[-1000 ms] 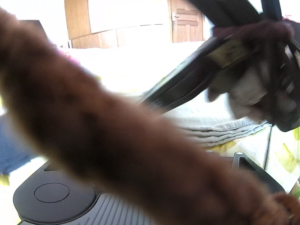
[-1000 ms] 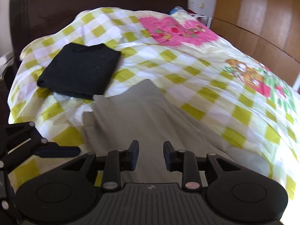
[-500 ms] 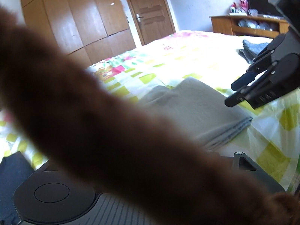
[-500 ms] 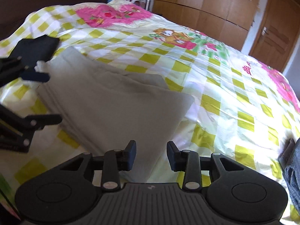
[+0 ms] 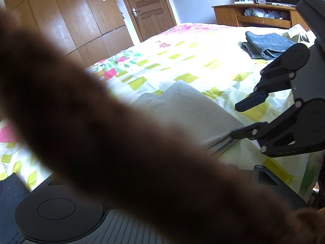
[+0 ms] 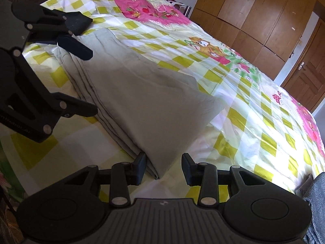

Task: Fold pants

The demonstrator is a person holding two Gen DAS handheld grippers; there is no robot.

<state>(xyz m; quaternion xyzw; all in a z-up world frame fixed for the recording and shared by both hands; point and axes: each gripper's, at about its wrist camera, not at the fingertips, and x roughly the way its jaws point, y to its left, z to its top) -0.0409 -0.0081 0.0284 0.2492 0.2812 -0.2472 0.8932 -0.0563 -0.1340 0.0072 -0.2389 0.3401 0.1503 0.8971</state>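
Observation:
Folded grey pants lie flat on the checked bedspread. My right gripper is open at their near corner, one finger on each side of the stacked layers. In the same view my left gripper is open at the left, its fingers straddling the pants' long folded edge. In the left wrist view a blurred brown furry shape close to the lens hides the left gripper's own fingers. The pants show beyond it, with the right gripper open at their right end.
A folded blue-grey garment lies farther along the bed, and a black garment sits at the lower left. Denim cloth shows at the right edge. A wooden wardrobe, a door and a sideboard surround the bed.
The right wrist view swung from the headboard toward the wardrobe as the right gripper came to the pants' near corner. The left gripper now straddles the folded edge. Both stayed open.

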